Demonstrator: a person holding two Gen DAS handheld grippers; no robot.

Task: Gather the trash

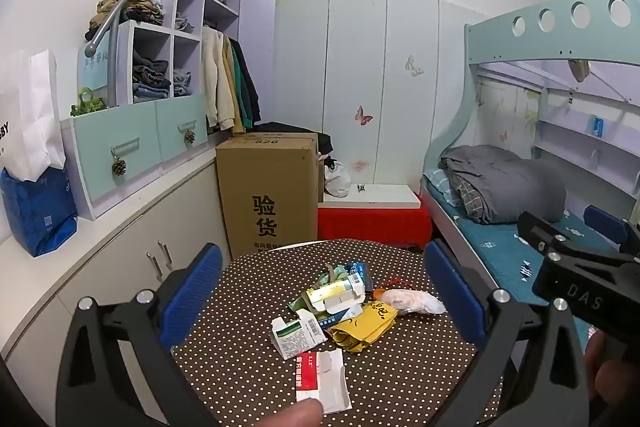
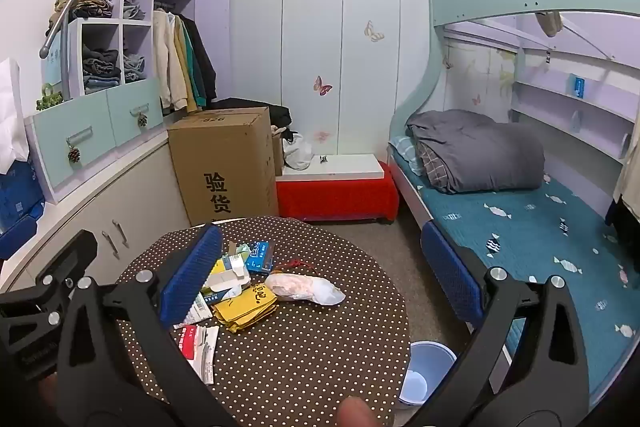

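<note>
A teal-sheeted bunk bed (image 2: 520, 227) fills the right of the frame; a tall brown cardboard box (image 2: 224, 167) stands at centre left. The round brown polka-dot surface (image 2: 304, 347) sits low in the middle, bearing a heap of trash: a yellow folded wrapper (image 2: 248, 307), a crumpled clear plastic bag (image 2: 304, 289), flattened white cartons (image 1: 298, 333). A pale blue plastic bin (image 2: 426, 367) stands just beside it, lower right. Left claw (image 1: 324, 291) and right claw (image 2: 320, 271) both gape wide, holding nothing.
</note>
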